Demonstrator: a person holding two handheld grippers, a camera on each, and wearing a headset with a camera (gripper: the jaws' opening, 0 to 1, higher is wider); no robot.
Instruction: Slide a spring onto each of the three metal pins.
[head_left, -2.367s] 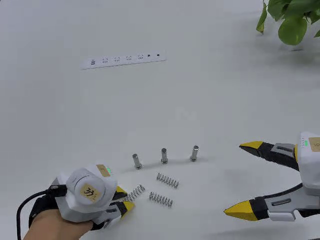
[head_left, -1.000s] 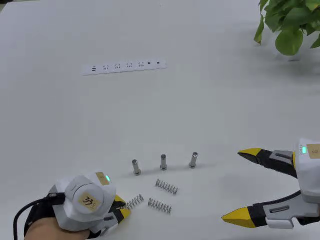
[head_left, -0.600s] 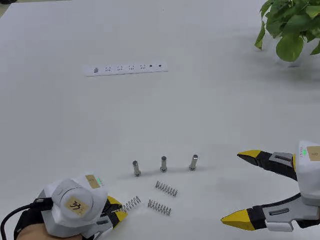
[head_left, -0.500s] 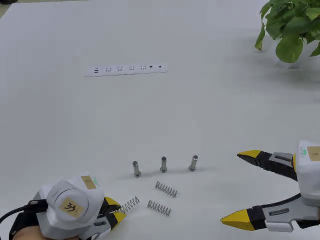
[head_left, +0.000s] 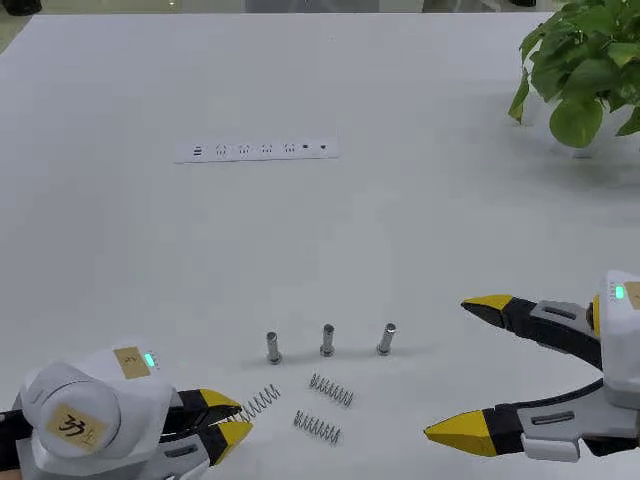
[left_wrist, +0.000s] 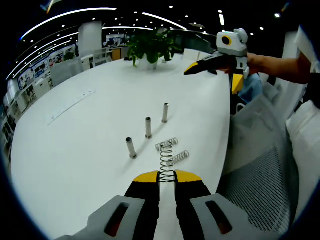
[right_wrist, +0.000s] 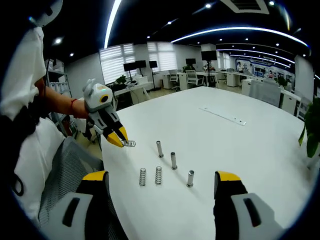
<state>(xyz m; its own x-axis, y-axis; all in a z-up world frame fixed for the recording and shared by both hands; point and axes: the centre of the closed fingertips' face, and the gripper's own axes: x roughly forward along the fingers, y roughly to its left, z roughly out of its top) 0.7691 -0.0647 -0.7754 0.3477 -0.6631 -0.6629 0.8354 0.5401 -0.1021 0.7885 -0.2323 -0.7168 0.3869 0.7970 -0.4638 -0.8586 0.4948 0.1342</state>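
The held spring (left_wrist: 166, 161) is pinched by its near end between the yellow tips of the left claw (left_wrist: 167, 176). The jaws are drawn in until only the coil's width parts them. The rest of the coil sticks straight out ahead of the tips. Whether its free end touches the white worktop (head_left: 120, 260) I cannot tell.

Just beyond that free end stand the three pins (head_left: 327, 340), upright on their wider bases in a straight row, each apart from the next and all bare. The nearest pin (head_left: 274, 347) is close ahead of the left claw, a little off the line of the held spring.

A loose spring (head_left: 331, 390) lies flat on the worktop on the claws' side of the row, near the middle pin but apart from it. A second loose spring (head_left: 317, 427) lies just beside the first, roughly parallel, closer to the person. Both lie between the two claws.

The right claw (head_left: 447, 368) is spread wide with nothing between its jaws. It sits well off to the side of the pins, with its yellow tips aimed toward them and toward the left claw. In the right gripper view the pins and both loose springs lie ahead in the gap between the jaws.

Far past the pins from both claws, a white power strip (head_left: 257, 150) lies flat. A leafy plant (head_left: 580, 60) stands at the far corner on the right claw's side.
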